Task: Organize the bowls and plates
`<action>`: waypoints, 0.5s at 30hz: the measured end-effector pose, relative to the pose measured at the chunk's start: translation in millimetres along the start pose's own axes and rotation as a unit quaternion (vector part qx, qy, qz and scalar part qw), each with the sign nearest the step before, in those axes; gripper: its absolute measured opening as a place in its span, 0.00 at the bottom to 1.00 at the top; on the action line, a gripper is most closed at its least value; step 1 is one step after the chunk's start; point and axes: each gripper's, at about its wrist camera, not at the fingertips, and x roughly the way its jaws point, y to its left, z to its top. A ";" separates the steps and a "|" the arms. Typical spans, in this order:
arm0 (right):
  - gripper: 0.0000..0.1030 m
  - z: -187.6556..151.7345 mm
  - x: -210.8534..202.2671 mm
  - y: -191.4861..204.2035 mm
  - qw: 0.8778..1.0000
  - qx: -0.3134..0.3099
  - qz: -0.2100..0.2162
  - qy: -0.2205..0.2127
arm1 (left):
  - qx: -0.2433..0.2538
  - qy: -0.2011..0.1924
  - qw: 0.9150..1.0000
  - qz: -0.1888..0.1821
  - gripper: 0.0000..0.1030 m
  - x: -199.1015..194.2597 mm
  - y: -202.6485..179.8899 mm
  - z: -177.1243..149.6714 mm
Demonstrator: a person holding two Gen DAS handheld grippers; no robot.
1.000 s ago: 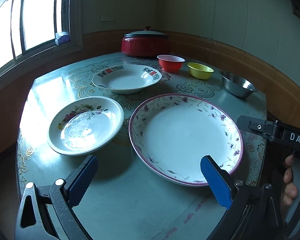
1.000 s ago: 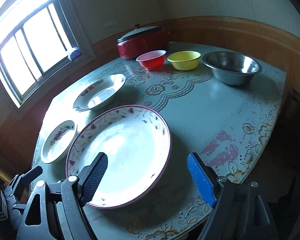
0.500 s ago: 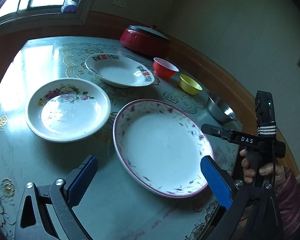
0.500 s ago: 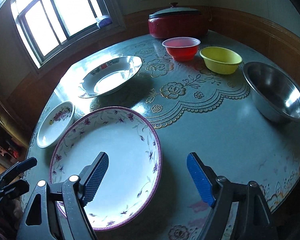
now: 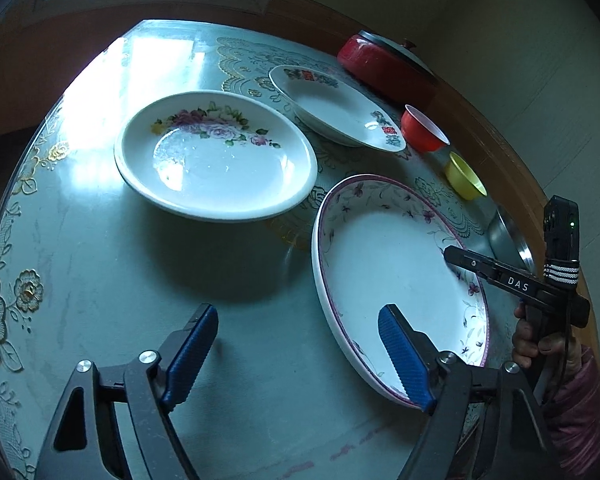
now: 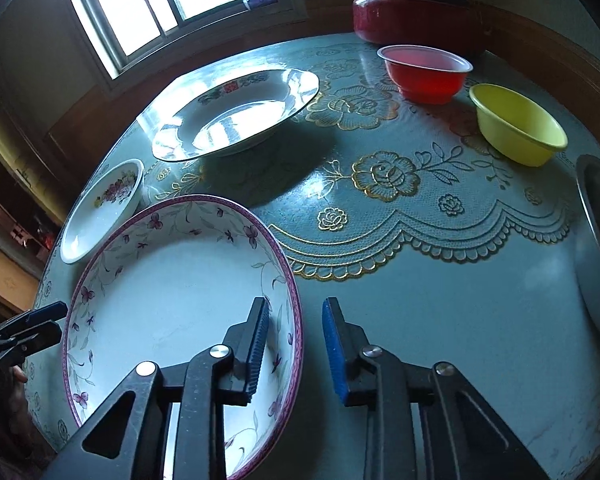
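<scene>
A large purple-rimmed flowered plate (image 5: 396, 264) (image 6: 172, 280) lies flat on the table. My left gripper (image 5: 300, 356) straddles its left rim, one pad over the plate and one over bare table. Its jaws are closing and no pad touches. My right gripper (image 6: 296, 344) straddles the opposite rim, which runs between the closing jaws with a gap on each side. A white rose plate (image 5: 216, 164) (image 6: 104, 208) and a deep patterned plate (image 5: 336, 108) (image 6: 236, 116) lie behind. Red (image 6: 424, 74), yellow (image 6: 516, 124) and steel (image 6: 596, 240) bowls line the right side.
A lidded red pot (image 6: 412, 16) stands at the table's far edge by the wooden wall panel. The round table (image 5: 100, 280) has a teal cloth with gold flowers. A window (image 6: 152, 8) is behind, and a person's hand (image 5: 528, 340) holds the right gripper's handle.
Both grippers rolled and dropped closer to the large plate. The right one slid across until the plate's rim came between its jaws. Both pairs of jaws narrowed, the right far more.
</scene>
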 end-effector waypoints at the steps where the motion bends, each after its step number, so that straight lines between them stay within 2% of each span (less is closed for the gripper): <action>1: 0.23 0.2 0.1 0.6 1.000 -0.008 0.006 0.002 | -0.002 -0.001 1.000 0.001 0.71 0.4 -2.7 -0.5; 6: 0.22 3.7 2.4 2.0 0.998 -0.049 0.028 0.015 | -0.009 0.002 1.000 0.009 0.56 6.4 -16.8 -1.1; 8: 0.22 4.0 2.1 1.4 0.997 -0.061 0.041 0.021 | -0.008 0.003 1.000 0.015 0.47 9.7 -22.7 -2.0; 10: 0.22 4.2 1.8 -0.8 0.996 -0.067 0.051 0.023 | -0.006 0.003 1.000 0.022 0.34 13.7 -29.4 -3.0; 11: 0.22 4.5 1.9 -1.6 0.996 -0.069 0.056 0.024 | -0.003 0.005 1.000 0.027 0.31 15.9 -32.9 -3.8; 14: 0.22 5.3 2.4 -3.0 0.994 -0.082 0.063 0.026 | 0.015 -0.003 0.998 0.068 0.27 19.5 -44.7 -4.8; 15: 0.22 5.0 2.2 -3.0 0.994 -0.089 0.062 0.026 | 0.016 -0.005 0.997 0.077 0.23 20.7 -46.7 -5.8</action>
